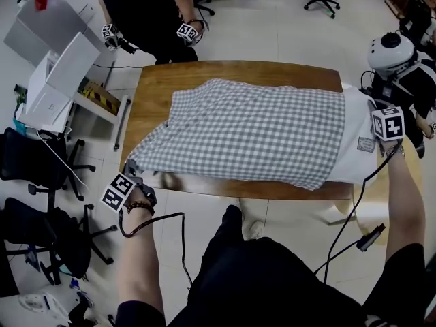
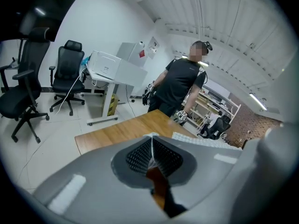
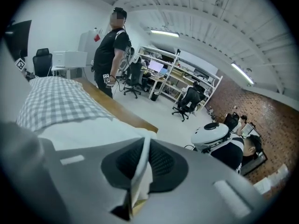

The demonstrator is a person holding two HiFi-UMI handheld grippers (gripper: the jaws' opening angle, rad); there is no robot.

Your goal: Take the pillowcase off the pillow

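A grey-and-white checked pillowcase (image 1: 252,128) lies across the wooden table (image 1: 238,73) and covers most of a white pillow (image 1: 354,138). The pillow's bare end sticks out on the right. My left gripper (image 1: 133,171) is at the table's near left corner, shut on the pillowcase's corner. In the left gripper view a thin fold of cloth is pinched between the pads of the left gripper (image 2: 152,157). My right gripper (image 1: 375,106) is at the right end, shut on the pillow's white edge. That white cloth shows clamped in the right gripper (image 3: 140,168).
Another person (image 1: 146,9) stands at the table's far side holding two marker-cube grippers (image 1: 187,33). A white cabinet (image 1: 58,73) and black office chairs (image 1: 41,162) stand to the left. A white helmet (image 1: 392,50) and a seated person are at the right.
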